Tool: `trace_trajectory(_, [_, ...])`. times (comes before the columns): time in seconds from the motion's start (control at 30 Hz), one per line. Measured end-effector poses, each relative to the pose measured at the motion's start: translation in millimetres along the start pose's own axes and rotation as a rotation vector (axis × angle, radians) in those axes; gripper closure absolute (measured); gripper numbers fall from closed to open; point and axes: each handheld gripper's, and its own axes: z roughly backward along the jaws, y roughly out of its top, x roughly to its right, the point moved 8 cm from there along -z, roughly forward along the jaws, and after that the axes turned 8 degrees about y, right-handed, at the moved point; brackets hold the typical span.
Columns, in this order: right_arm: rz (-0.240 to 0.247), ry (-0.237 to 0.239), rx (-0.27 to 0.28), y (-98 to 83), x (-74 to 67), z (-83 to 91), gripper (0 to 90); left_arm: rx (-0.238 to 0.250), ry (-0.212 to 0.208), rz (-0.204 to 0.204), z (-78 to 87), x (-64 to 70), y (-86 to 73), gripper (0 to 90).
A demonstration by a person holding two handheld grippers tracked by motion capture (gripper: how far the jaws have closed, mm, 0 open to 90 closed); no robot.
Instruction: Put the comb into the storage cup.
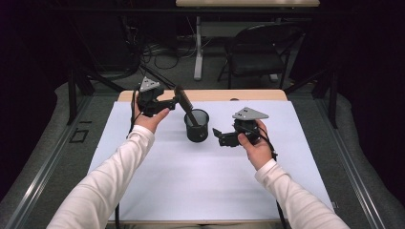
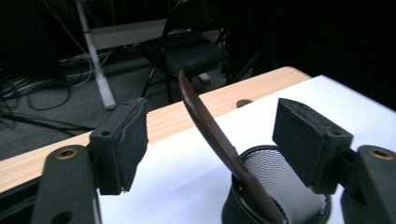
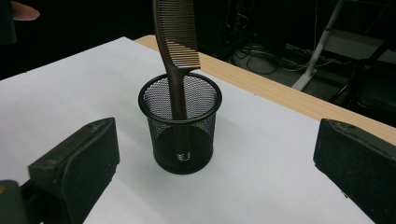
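Note:
A black mesh cup (image 1: 197,126) (image 2: 280,186) (image 3: 180,126) stands on the white sheet, a little behind the table's middle. A brown comb (image 1: 187,107) (image 2: 201,116) (image 3: 177,42) stands in it handle down, leaning to the left with its teeth end up. My left gripper (image 1: 177,99) (image 2: 212,144) is level with the comb's upper end. Its jaws stand open on either side of the comb, and neither pad touches it. My right gripper (image 1: 218,135) (image 3: 219,154) hovers just right of the cup, pointed at it, open with nothing between its pads.
The white sheet (image 1: 200,176) covers most of a wooden table (image 1: 258,94), whose far edge is bare. Behind the table stand a black chair (image 1: 258,52), a white table leg (image 1: 197,47) and floor cables (image 1: 162,55).

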Motion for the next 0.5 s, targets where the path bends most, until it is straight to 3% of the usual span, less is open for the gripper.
trace_trajectory(0.1, [0.002,-0.002,0.002,2.0,1.1,1.4,0.0,0.02,-0.022,0.005,5.8,-1.2,1.1,21.4])
trace_trajectory(0.37, [-0.006,-0.003,0.009,5.5,4.9,6.1,0.0,0.004,-0.081,0.005,23.2,-4.0,-5.7,16.5])
trace_trajectory(0.5, [-0.009,-0.01,0.008,6.0,8.6,9.7,0.0,0.003,-0.091,-0.031,34.7,-8.1,-8.8,14.2])
